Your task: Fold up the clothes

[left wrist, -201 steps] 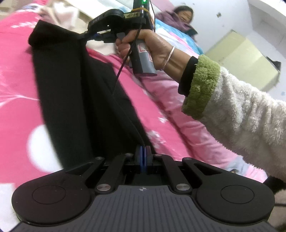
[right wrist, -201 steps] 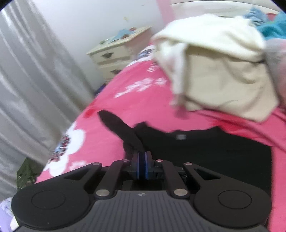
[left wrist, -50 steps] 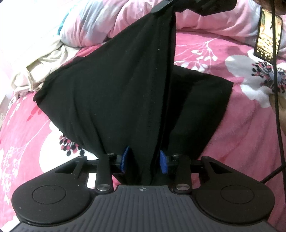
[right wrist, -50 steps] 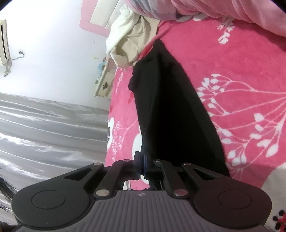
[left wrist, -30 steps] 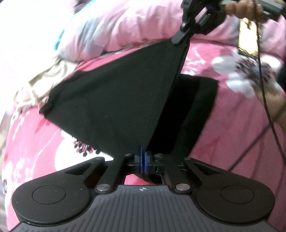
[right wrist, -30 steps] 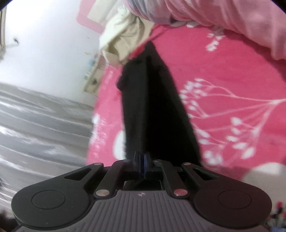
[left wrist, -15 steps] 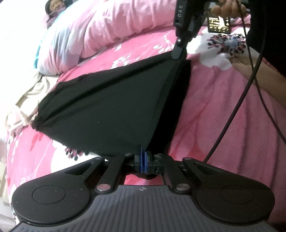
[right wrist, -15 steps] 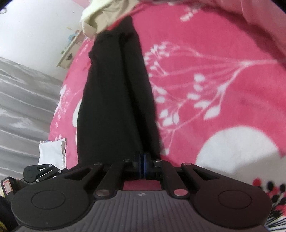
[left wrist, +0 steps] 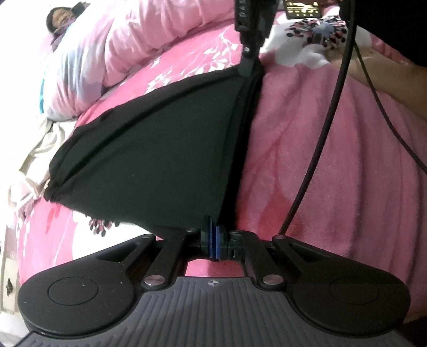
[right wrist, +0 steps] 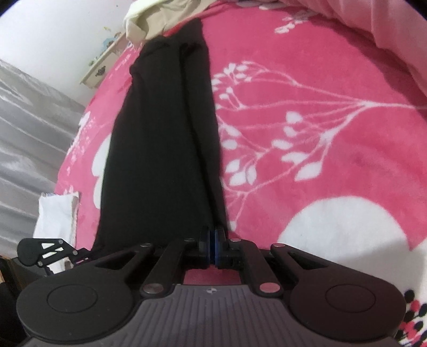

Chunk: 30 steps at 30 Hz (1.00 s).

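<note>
Across the pink flowered blanket (right wrist: 333,80) of the bed lies a black garment (left wrist: 160,160), folded lengthwise into a long band that runs from the near edge toward the far side, where a heap of cream clothes (right wrist: 160,13) sits. Its near end is lifted slightly off the blanket at two corners. At one corner the left gripper (left wrist: 213,240) has its blue pads pressed together on the cloth, nothing showing between them but fabric. At the other corner the right gripper (right wrist: 212,247) is likewise clamped tight on the hem; in the left wrist view its fingers (left wrist: 248,61) come down from above and pinch the garment's far corner, the cloth stretched taut between the two grips. A black cable (left wrist: 320,138) hangs across the blanket beside it. A rolled pink quilt (left wrist: 149,37) lies along the bed's far edge. Beyond the bed's left edge stand a grey curtain (right wrist: 26,133) and a small cream dresser (right wrist: 104,64). A white cloth (right wrist: 56,213) lies near the blanket's near left edge.
</note>
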Each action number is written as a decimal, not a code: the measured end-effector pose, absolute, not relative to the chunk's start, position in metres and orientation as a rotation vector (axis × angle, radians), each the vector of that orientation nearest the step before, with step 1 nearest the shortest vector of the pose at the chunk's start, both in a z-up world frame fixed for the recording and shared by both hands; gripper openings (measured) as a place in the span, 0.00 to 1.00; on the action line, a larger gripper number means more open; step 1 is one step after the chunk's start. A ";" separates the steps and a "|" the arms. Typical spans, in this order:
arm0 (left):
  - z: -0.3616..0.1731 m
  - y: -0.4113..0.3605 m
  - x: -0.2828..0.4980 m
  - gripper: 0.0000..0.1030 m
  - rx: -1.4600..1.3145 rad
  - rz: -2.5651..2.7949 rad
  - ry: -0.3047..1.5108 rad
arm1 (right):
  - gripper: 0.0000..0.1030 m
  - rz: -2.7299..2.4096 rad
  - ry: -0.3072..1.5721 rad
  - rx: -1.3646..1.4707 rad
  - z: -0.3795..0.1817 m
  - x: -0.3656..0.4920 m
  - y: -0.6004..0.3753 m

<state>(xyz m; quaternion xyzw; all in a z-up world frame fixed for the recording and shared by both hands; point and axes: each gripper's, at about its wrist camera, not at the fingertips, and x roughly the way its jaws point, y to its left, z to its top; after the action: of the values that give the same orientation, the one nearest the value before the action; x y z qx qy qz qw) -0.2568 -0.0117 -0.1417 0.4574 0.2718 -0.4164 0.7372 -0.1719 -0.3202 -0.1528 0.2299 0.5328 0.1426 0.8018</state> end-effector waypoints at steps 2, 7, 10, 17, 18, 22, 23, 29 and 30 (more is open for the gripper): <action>-0.139 -0.009 -0.256 0.02 0.974 -0.905 0.631 | 0.03 0.307 1.139 0.473 -0.154 -0.172 -0.317; -0.124 0.009 -0.246 0.08 0.901 -0.891 0.763 | 0.03 0.307 1.140 0.486 -0.155 -0.173 -0.319; -0.111 0.027 -0.227 0.08 0.755 -0.847 0.883 | 0.03 0.306 1.140 0.493 -0.155 -0.173 -0.320; -0.099 0.057 -0.174 0.17 0.213 -0.735 1.110 | 0.03 0.302 1.140 0.503 -0.155 -0.173 -0.320; -0.101 0.057 -0.168 0.22 0.142 -0.726 1.143 | 0.03 0.302 1.140 0.503 -0.155 -0.174 -0.320; -0.116 0.058 -0.148 0.23 -0.052 -0.659 1.256 | 0.03 0.301 1.139 0.507 -0.156 -0.174 -0.320; -0.120 0.058 -0.146 0.23 -0.072 -0.648 1.273 | 0.03 0.301 1.139 0.509 -0.156 -0.174 -0.319; -0.134 0.051 -0.148 0.20 -0.151 -0.645 1.337 | 0.03 0.305 1.142 0.519 -0.158 -0.174 -0.320; -0.135 0.050 -0.149 0.06 -0.164 -0.649 1.338 | 0.03 0.305 1.142 0.521 -0.159 -0.173 -0.321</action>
<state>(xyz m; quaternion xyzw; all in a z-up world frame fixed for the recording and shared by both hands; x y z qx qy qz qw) -0.1489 0.0501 -0.1354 -0.0745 0.6084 -0.2949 0.7330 -0.1733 -0.3206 -0.1585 0.2426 0.5323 0.1423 0.7985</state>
